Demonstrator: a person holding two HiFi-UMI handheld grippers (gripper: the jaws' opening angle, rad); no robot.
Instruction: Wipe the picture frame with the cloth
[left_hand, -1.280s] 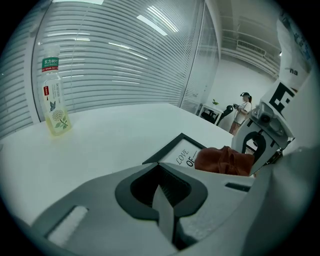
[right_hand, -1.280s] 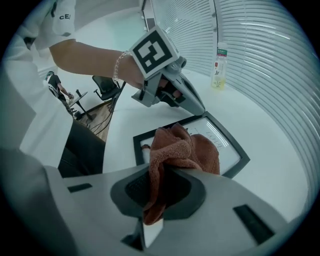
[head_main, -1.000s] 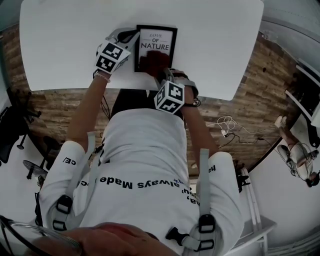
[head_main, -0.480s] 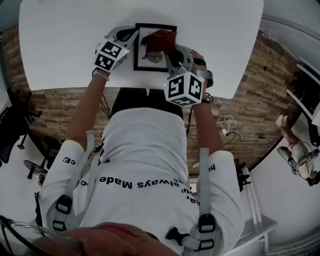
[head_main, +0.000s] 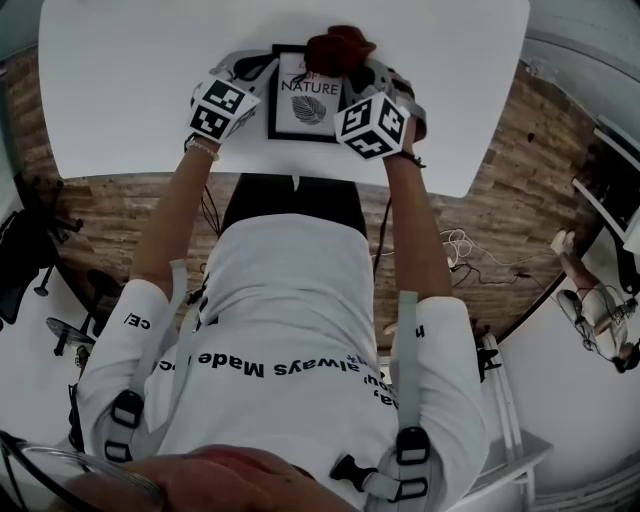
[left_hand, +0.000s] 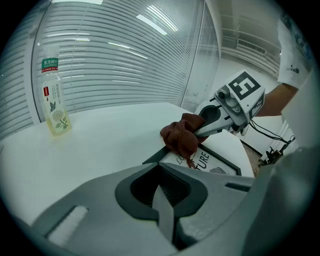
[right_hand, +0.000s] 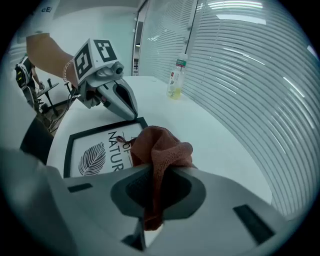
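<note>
Head view, top middle: right gripper (head_main: 350, 68) grips cloth (head_main: 338, 48) on pic frame (head_main: 300, 112); left gripper (head_main: 255, 70) clenched, empty, just beside; bottle (left_hand: 55, 97) well apart.

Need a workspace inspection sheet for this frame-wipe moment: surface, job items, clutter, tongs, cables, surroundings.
Surface: white table, smooth top.
Job's things: black picture frame lying flat near the person's side of the table; reddish-brown cloth bunched at its far end.
Clutter: one plastic bottle, upright, well away from the frame.
Tongs: left tongs shut, nothing between them, tips at the frame's corner; right tongs shut on the cloth.
Cables: white cable loose on the floor; nothing seen on the table.
Surroundings: wood-pattern floor, window blinds.
</note>
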